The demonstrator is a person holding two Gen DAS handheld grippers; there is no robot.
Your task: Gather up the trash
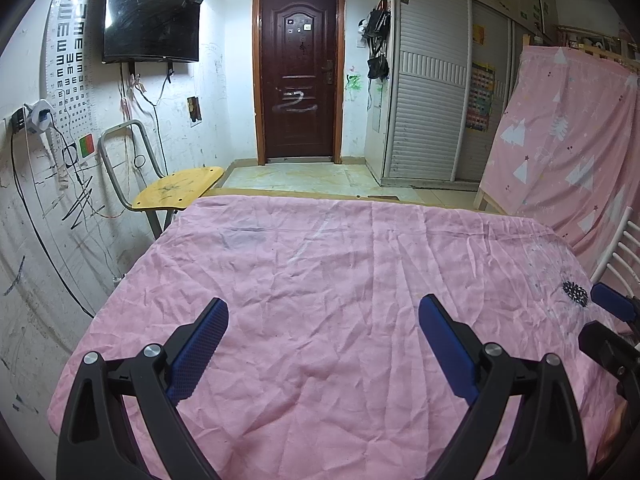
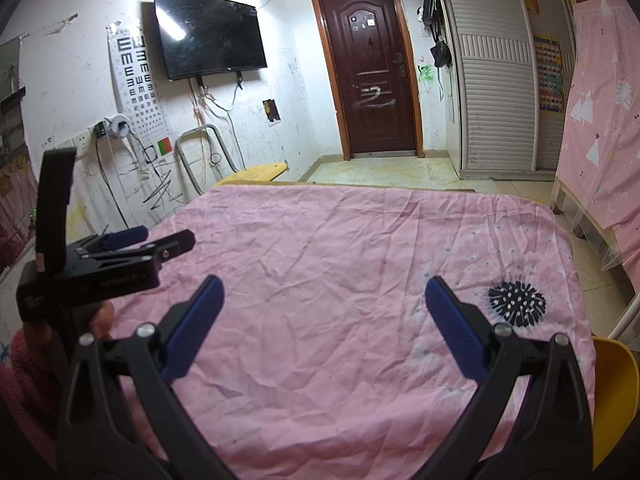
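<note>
A table covered with a wrinkled pink cloth (image 1: 320,288) fills both views (image 2: 328,264). I see no trash on the cloth in either view. My left gripper (image 1: 323,312) is open and empty, held low over the near part of the cloth. It also shows from the side at the left of the right wrist view (image 2: 160,240). My right gripper (image 2: 324,290) is open and empty over the near part of the cloth. Its fingertips (image 1: 612,304) show at the right edge of the left wrist view.
A yellow-seated chair (image 1: 176,190) stands at the table's far left corner. A second yellow chair (image 2: 612,392) is at the near right. A dark door (image 1: 300,76), wardrobe (image 1: 432,92), wall TV (image 1: 152,20) and a pink-draped frame (image 1: 568,140) lie beyond. Cables hang on the left wall.
</note>
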